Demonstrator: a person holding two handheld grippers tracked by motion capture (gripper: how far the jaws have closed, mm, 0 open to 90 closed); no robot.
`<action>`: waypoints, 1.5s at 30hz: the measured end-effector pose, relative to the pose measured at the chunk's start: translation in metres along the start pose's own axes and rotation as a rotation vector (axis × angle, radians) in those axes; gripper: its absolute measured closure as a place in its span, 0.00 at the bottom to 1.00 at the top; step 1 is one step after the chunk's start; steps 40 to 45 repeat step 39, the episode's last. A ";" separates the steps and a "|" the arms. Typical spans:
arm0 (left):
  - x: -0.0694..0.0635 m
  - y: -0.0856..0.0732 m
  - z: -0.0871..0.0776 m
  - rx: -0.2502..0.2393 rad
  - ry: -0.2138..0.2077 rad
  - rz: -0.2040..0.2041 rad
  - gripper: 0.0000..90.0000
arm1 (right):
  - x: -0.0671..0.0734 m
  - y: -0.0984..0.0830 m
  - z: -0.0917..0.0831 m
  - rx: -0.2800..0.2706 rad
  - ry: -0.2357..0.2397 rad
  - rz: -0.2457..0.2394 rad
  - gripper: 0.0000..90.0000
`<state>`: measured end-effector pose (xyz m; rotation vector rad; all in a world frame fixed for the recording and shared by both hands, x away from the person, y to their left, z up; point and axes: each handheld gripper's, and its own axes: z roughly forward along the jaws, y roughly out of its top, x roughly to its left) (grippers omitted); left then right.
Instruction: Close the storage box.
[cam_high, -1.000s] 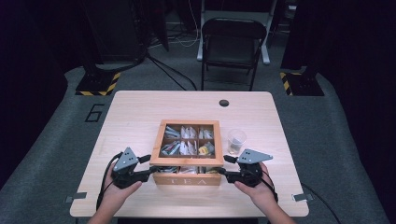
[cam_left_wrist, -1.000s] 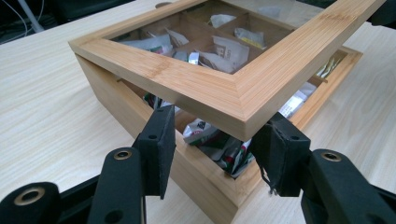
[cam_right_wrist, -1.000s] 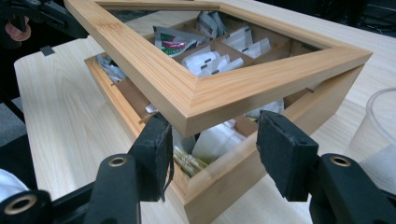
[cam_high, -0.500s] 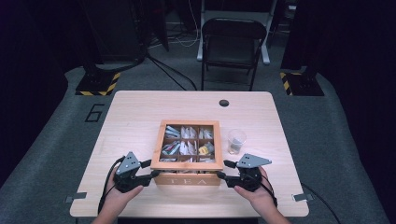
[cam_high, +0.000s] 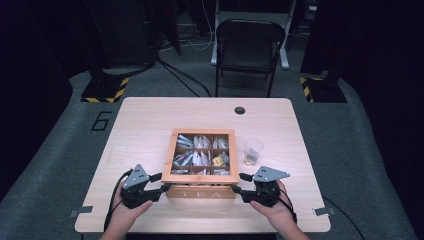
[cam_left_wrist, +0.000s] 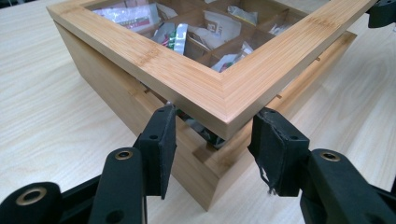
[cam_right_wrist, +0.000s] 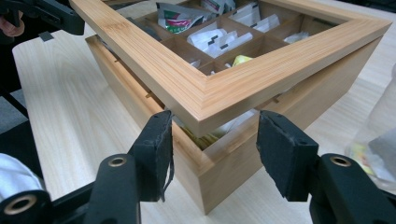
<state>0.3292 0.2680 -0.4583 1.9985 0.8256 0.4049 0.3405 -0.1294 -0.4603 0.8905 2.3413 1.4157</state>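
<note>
High view, box: the square bamboo tea box with a glass-paned lid (cam_high: 202, 162) stands at the near middle of the pale wooden table (cam_high: 145, 125); my left gripper (cam_high: 161, 188) and right gripper (cam_high: 237, 190) sit at its two front corners.
Left gripper view, step: I judge I am lifting the lid; its corner hangs above the box, my jaws apart on either side, pads not pressing.
Right gripper view, state: jaws apart around the other lid corner.
Next: raise both corners evenly.
Obstacle: a clear plastic cup (cam_high: 252, 151) just right of the box.
</note>
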 end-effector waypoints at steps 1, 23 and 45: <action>-0.001 -0.001 0.000 0.016 0.002 0.004 0.56 | 0.001 0.000 0.000 -0.006 0.005 0.008 0.51; 0.006 -0.010 -0.010 -0.016 -0.007 -0.040 0.52 | -0.015 -0.004 -0.013 -0.030 -0.055 0.030 0.50; 0.015 -0.018 -0.010 -0.021 -0.008 -0.068 0.49 | -0.022 -0.012 -0.010 -0.015 -0.079 0.050 0.47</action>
